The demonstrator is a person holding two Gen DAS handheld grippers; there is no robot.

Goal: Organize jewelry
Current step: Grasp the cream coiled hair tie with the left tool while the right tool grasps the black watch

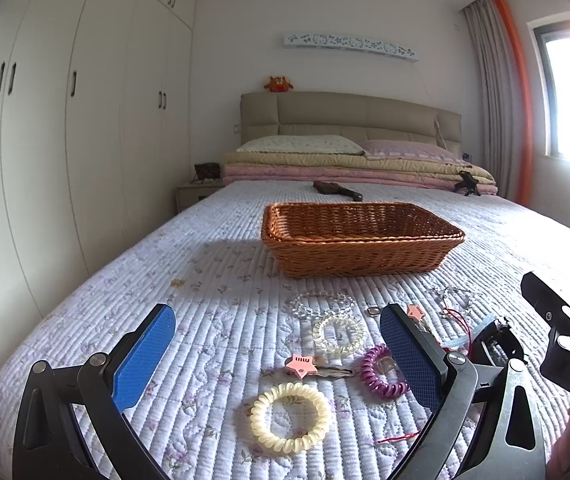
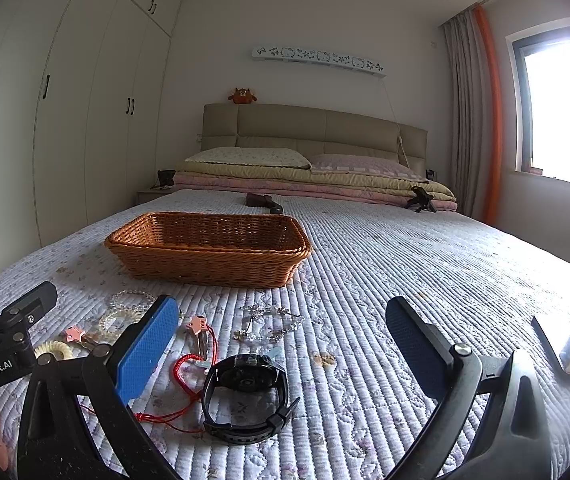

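Quilted bedspread (image 2: 405, 264) stretches bare to my right; the wicker basket (image 2: 209, 256) sits ahead. Both my left gripper (image 1: 277, 356) and right gripper (image 2: 281, 348) gape, holding nothing, over scattered jewelry: cream coil tie (image 1: 291, 418), black watch (image 2: 247, 396).

Woven wicker basket (image 1: 361, 240), quilted cloth bedspread (image 1: 213, 264), glossy plastic coil hair tie (image 1: 291, 418), matt black watch (image 2: 245, 396)

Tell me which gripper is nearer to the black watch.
Right. The right gripper is open with the black watch lying between its fingers; the left gripper is open over the hair ties, left of the watch.
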